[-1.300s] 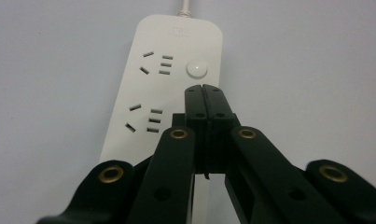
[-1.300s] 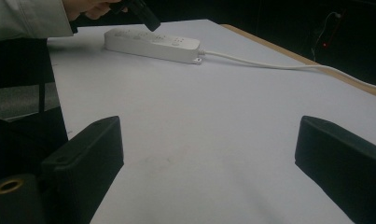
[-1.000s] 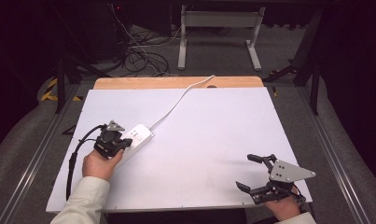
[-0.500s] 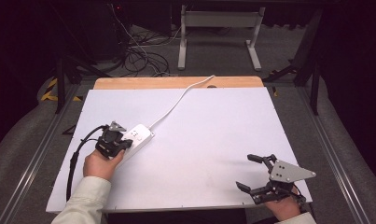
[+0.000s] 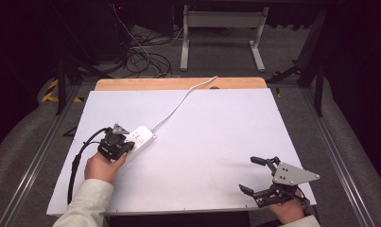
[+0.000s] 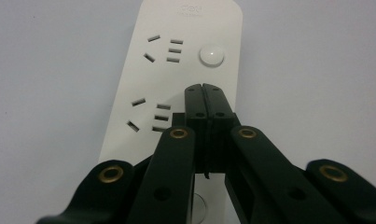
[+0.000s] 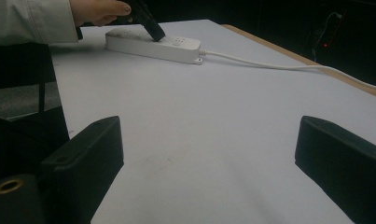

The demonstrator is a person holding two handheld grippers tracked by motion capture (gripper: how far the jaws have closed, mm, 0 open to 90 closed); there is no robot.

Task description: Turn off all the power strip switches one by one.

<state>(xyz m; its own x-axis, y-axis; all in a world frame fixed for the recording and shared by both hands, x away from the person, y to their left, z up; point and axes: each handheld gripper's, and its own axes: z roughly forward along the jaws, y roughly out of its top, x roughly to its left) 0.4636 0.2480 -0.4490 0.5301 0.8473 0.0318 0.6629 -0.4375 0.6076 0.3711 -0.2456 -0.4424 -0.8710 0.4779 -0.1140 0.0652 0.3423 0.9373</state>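
- High view: a white power strip [image 5: 137,139] lies near the left edge of the white bench [image 5: 216,142], its cord [image 5: 181,101] running to the far edge. The left gripper [image 5: 123,145] sits on the strip's near end. The right gripper [image 5: 255,175] rests by the near right corner, with wide bare bench between the two.
- Left gripper view: fingers [image 6: 205,100] pressed together, tips over the strip beside its round button [image 6: 211,55].
- Right gripper view: fingers [image 7: 92,144] spread wide apart, gripping nothing, over bare bench.

A white board [image 5: 216,142] is laid over a wooden tabletop [image 5: 178,83]. Tangled cables [image 5: 145,59] are seen on the grey floor [image 5: 216,52] beyond, beside a white frame [image 5: 221,28].
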